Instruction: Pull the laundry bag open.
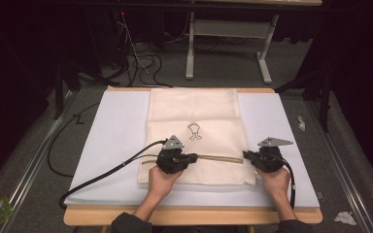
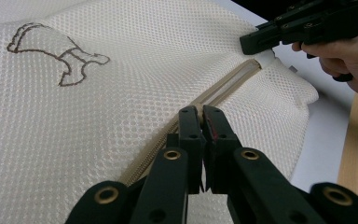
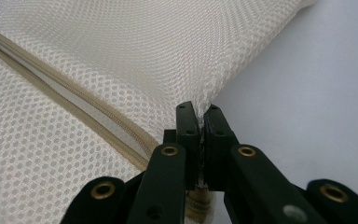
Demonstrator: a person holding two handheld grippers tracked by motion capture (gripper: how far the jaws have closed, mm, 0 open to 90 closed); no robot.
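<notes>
Cream mesh laundry bag (image 1: 194, 131) lies flat on the white surface (image 1: 111, 141), its beige zipper (image 1: 218, 158) seemingly mid-travel, left gripper (image 1: 190, 158) clamped on the slider, right gripper (image 1: 246, 155) clamped on the bag's right end.

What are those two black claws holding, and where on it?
Both grip the cream mesh bag. The left gripper pinches at its zipper, likely the slider. The right gripper pinches the bag's edge at the zipper's end.
</notes>
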